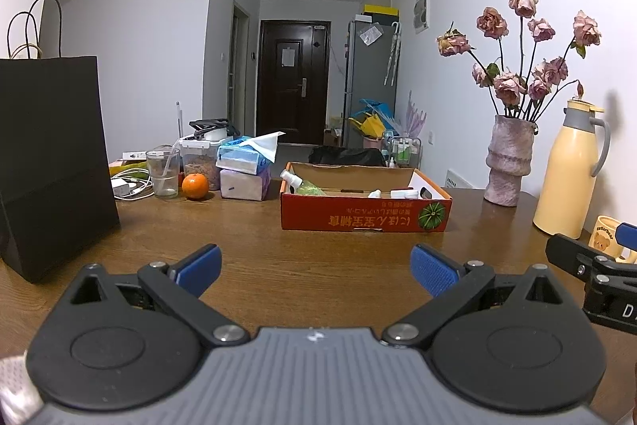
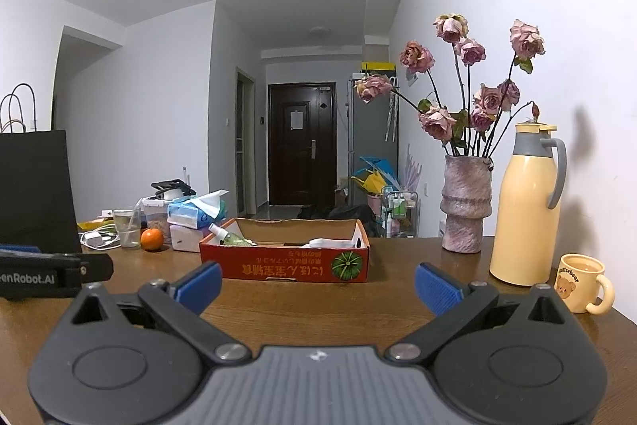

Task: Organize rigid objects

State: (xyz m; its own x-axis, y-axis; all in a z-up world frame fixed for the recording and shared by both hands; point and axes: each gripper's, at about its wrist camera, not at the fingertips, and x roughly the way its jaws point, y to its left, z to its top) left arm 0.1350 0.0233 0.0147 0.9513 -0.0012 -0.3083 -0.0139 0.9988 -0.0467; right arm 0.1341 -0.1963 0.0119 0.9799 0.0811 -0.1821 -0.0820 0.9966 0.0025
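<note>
Over the wooden table point(image 1: 318, 265), left gripper point(image 1: 316, 267) and right gripper point(image 2: 318, 285) spread wide, empty

right gripper point(image 2: 317, 283) gapes wide over the wooden table point(image 2: 310, 309), red cardboard box point(image 2: 284, 263) beyond, yellow mug point(image 2: 581, 287) at right
</note>
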